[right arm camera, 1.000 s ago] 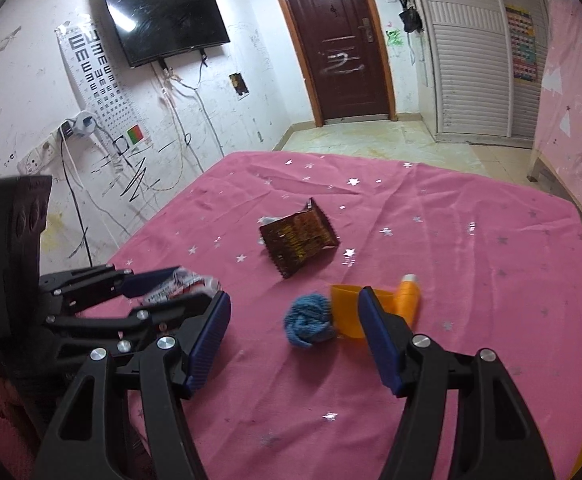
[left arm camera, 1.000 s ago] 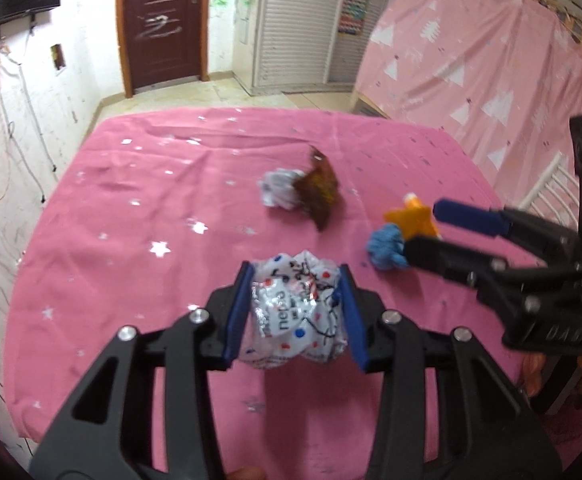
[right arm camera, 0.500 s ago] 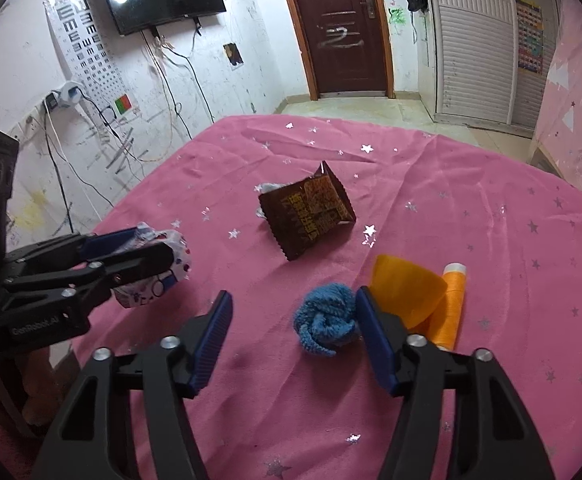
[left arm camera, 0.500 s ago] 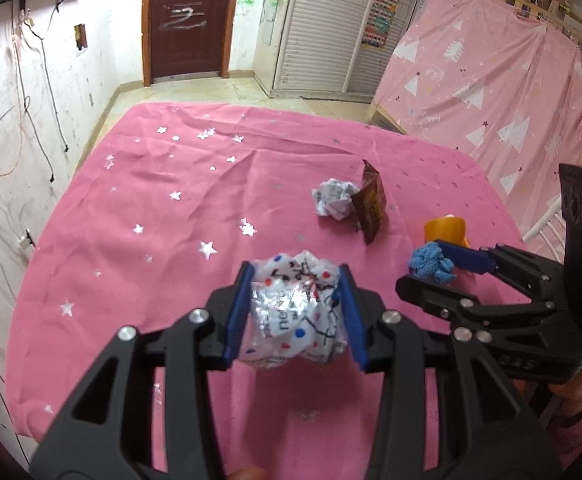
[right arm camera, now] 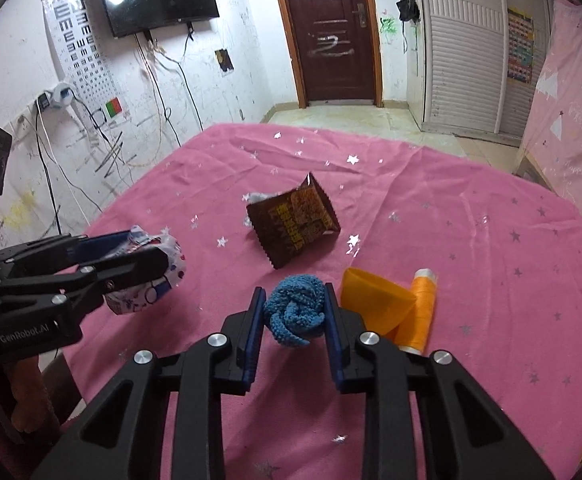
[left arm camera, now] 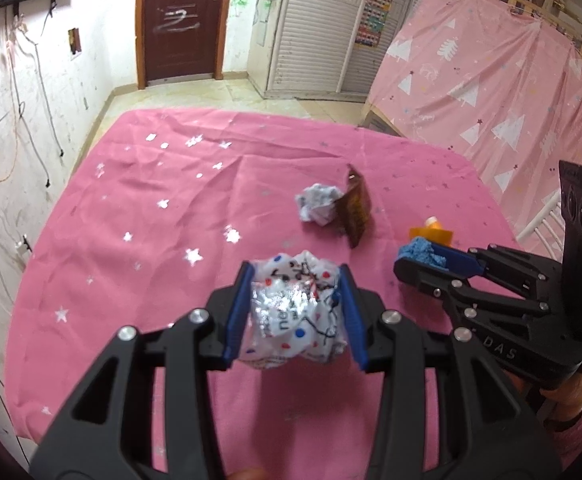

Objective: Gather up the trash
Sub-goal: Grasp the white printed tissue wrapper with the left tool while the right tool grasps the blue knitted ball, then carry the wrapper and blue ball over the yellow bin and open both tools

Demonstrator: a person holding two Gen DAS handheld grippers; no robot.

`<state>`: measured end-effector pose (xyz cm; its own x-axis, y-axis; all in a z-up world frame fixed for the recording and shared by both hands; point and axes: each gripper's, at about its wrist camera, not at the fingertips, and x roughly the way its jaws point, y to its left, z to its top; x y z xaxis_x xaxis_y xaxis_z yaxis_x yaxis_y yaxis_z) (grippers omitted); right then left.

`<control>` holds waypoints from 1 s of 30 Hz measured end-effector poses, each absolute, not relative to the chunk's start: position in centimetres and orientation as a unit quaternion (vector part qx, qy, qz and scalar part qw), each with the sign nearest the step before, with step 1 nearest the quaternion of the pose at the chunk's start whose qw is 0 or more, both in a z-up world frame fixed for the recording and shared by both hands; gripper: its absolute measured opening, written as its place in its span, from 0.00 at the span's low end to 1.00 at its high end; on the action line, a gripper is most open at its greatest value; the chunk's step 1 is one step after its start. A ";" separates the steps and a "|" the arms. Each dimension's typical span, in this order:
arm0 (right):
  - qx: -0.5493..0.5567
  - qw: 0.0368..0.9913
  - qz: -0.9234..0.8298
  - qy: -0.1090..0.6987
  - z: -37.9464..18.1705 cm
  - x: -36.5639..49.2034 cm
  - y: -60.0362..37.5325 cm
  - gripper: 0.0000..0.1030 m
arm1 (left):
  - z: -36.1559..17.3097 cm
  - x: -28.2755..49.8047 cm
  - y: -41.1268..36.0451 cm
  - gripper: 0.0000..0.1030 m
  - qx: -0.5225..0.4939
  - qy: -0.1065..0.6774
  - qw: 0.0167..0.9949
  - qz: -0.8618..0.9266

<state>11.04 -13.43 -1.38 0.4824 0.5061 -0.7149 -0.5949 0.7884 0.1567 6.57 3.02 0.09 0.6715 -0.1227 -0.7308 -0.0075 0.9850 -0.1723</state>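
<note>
We held a crumpled wrapper (left arm camera: 295, 316) pinched in our left gripper (left arm camera: 295, 312) at lower centre, and our right gripper (right arm camera: 294, 318) clamped a blue knitted ball (right arm camera: 295, 310). Beyond lay a brown snack bag (right arm camera: 293, 224), white paper wad (left arm camera: 318, 208), orange cup (right arm camera: 375, 304) and orange spool (right arm camera: 421, 308).

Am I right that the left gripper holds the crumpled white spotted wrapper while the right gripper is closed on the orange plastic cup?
Not quite. The left gripper does hold the crumpled white spotted wrapper, but the right gripper is closed on the blue knitted ball, not the orange plastic cup, which lies beside it on the pink cloth. The right wrist view shows this.
</note>
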 end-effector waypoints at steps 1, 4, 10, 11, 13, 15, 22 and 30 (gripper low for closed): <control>-0.053 0.861 0.320 0.392 -1.2 11.0 -13.7 0.21 | 0.3 6.6 2.6 0.39 -0.077 0.402 0.912 -0.034; -0.046 0.865 0.318 0.384 -0.6 10.8 -14.8 0.21 | 0.7 6.9 1.4 0.39 -0.066 0.400 0.913 -0.042; -0.022 0.878 0.303 0.369 0.6 10.9 -17.9 0.21 | 1.2 7.5 -1.2 0.39 -0.042 0.399 0.914 -0.058; -0.018 0.881 0.301 0.366 0.9 10.9 -18.4 0.21 | 1.3 7.7 -1.7 0.39 -0.038 0.397 0.915 -0.061; -0.009 0.887 0.292 0.357 1.4 10.8 -19.6 0.21 | 1.7 7.9 -2.5 0.39 -0.031 0.394 0.916 -0.068; 0.000 0.893 0.284 0.349 1.9 10.8 -21.0 0.21 | 2.0 8.3 -3.3 0.39 -0.025 0.391 0.917 -0.075; 0.030 0.912 0.247 0.327 3.3 10.7 -25.6 0.21 | 3.0 9.7 -7.1 0.39 0.002 0.381 0.918 -0.106; 0.052 0.929 0.198 0.309 4.2 10.6 -30.9 0.21 | 4.1 10.9 -11.2 0.39 0.028 0.373 0.917 -0.136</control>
